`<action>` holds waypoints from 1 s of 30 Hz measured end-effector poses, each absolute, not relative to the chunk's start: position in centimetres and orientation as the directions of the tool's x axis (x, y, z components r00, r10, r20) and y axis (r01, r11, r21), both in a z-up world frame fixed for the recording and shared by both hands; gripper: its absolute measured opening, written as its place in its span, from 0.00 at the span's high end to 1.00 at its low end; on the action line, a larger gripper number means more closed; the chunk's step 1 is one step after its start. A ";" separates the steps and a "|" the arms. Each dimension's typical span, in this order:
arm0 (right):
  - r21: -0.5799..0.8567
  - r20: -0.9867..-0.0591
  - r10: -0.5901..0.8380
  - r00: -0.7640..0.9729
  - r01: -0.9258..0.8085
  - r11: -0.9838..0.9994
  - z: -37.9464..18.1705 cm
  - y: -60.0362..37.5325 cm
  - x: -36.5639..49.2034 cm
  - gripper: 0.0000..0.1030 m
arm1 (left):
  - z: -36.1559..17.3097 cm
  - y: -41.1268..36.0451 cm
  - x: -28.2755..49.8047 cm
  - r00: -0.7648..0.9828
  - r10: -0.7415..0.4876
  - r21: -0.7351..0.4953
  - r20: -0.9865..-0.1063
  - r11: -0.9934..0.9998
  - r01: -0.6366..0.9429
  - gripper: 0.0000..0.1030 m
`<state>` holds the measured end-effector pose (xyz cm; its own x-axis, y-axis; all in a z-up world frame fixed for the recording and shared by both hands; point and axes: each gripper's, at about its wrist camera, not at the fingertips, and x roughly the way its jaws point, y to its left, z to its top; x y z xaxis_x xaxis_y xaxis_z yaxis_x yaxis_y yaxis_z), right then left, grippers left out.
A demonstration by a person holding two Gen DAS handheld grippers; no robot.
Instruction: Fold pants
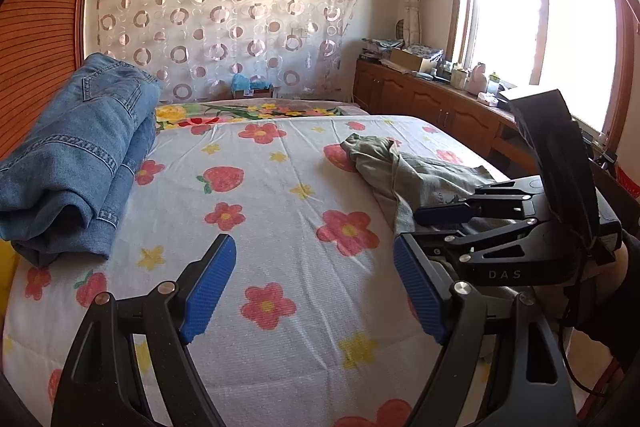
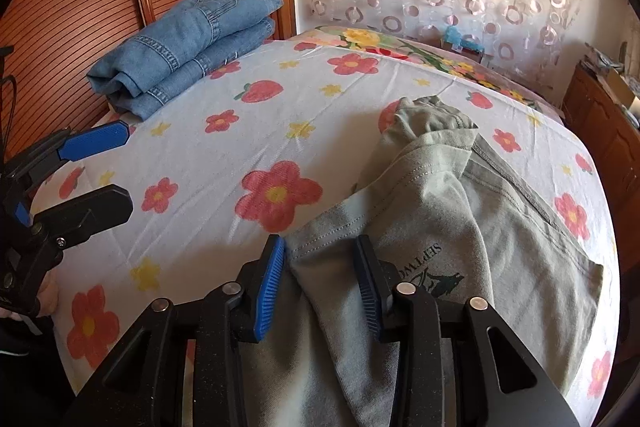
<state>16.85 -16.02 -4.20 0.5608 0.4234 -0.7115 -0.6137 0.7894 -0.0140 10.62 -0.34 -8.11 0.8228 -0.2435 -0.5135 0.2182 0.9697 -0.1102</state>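
Grey-green pants (image 2: pixel 472 211) lie crumpled on the right side of the flowered bedsheet (image 2: pixel 224 155); they also show in the left wrist view (image 1: pixel 404 167). My right gripper (image 2: pixel 320 287) hovers over their near edge with jaws apart, fabric lying between the blue pads (image 2: pixel 270 291), not pinched. It also shows in the left wrist view (image 1: pixel 408 227). My left gripper (image 1: pixel 314 287) is open and empty above the bare sheet (image 1: pixel 280 187), left of the pants; it also shows in the right wrist view (image 2: pixel 116 167).
Folded blue jeans (image 1: pixel 76 163) sit at the bed's far left by the wooden slatted wardrobe (image 1: pixel 36 39); they show in the right wrist view too (image 2: pixel 188 39). A wooden cabinet (image 1: pixel 432 103) with clutter runs under the window at right.
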 end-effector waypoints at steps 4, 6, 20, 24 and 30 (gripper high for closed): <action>-0.038 -0.714 0.413 0.565 -0.621 0.783 -4.3 -15.7 16.6 0.58 | -8.1 -0.3 10.6 0.823 -0.242 -0.110 -0.515 0.970 0.216 0.21; -0.040 -0.714 0.411 0.567 -0.618 0.785 -4.3 -15.6 16.6 0.58 | -8.1 -0.3 10.7 0.822 -0.239 -0.107 -0.516 0.971 0.214 0.21; 0.169 -0.614 0.513 0.600 -0.535 0.828 -2.1 -19.9 16.5 0.89 | -8.5 -0.5 10.7 0.822 -0.224 -0.096 -0.525 0.974 0.204 0.21; 0.199 -0.582 0.532 0.615 -0.527 0.826 -1.1 -21.1 16.0 0.89 | -8.5 -0.4 10.8 0.822 -0.220 -0.092 -0.525 0.975 0.202 0.21; 0.223 -0.573 0.536 0.621 -0.511 0.830 -1.1 -22.0 15.8 0.89 | -8.5 -0.4 10.8 0.822 -0.220 -0.091 -0.525 0.975 0.203 0.21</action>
